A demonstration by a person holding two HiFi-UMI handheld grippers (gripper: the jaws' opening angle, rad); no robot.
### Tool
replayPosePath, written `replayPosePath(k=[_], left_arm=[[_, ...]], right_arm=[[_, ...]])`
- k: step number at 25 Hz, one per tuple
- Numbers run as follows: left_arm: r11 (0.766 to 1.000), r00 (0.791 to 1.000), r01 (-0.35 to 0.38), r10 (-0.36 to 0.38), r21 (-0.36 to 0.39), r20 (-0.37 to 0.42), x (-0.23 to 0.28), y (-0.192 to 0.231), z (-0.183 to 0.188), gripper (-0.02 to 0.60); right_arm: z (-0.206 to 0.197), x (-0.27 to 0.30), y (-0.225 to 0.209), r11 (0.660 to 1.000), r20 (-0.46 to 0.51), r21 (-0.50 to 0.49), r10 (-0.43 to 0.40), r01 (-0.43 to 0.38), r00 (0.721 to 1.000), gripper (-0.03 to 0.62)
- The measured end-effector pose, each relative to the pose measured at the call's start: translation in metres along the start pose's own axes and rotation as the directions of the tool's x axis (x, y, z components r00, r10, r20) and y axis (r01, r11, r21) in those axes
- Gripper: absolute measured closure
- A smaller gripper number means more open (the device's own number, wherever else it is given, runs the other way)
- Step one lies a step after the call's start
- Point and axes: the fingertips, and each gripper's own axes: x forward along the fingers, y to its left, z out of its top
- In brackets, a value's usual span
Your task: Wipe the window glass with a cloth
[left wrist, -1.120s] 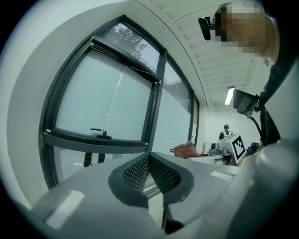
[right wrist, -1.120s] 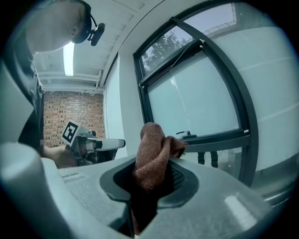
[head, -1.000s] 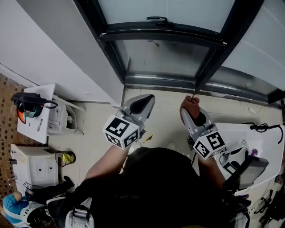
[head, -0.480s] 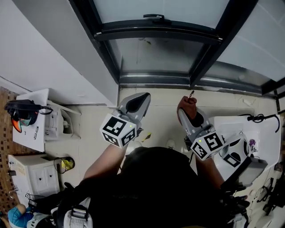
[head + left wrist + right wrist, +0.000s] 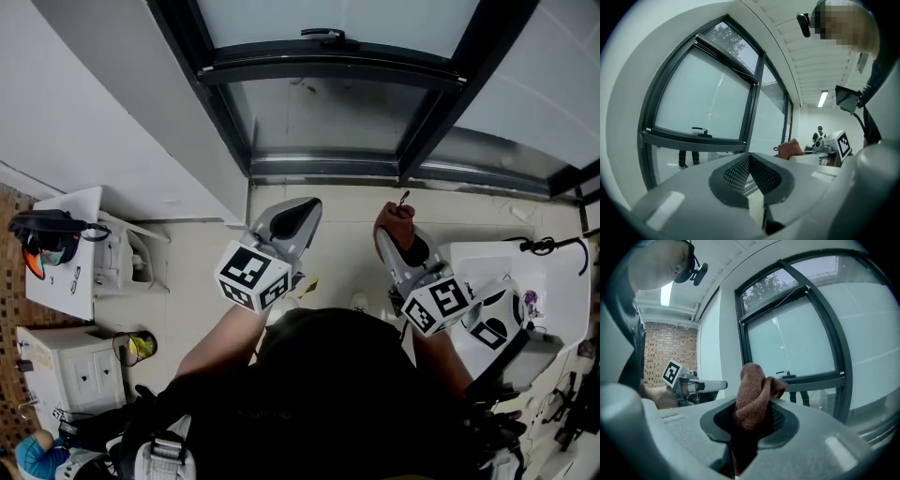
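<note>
The right claw (image 5: 751, 425) is clenched on a rust-brown cloth (image 5: 753, 392). A bunched wad stands proud of the tips, probably so that fabric and not plastic meets the pane. It points at the window glass (image 5: 337, 117) but is held clear of it, near the bottom rail of the dark frame (image 5: 328, 70), so wiping does not look to have begun. The left claw (image 5: 750, 176) is clenched with nothing between its meshed pads. It is held level beside the right one, seemingly just out of the way.

The lower part of the cloth is buried between the jaws, so how much is gripped cannot be told. The glass is frosted or hazy, and faint marks on it may be dirt or reflection. In the head view the person's dark torso covers the floor below both claws. The window handle (image 5: 323, 36) sits near the top edge, with the pane above it cut off.
</note>
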Motion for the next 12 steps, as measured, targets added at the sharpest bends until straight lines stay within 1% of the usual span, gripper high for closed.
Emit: replayPosePath(k=[7, 12], left_arm=[[1.0, 1.0, -0.018, 0.017, 0.015, 0.014, -0.0058, 0.0026, 0.0046, 0.565], [1.0, 1.0, -0.011, 0.011, 0.022, 0.011, -0.0068, -0.0056, 0.0052, 0.565]], right_arm=[[0.0003, 0.0028, 0.0061, 1.0, 0.002, -0.014, 0.024, -0.024, 1.0, 0.52], [0.0045, 0.0007, 0.0056, 0.999, 0.005, -0.024, 0.032, -0.032, 0.999, 0.52]])
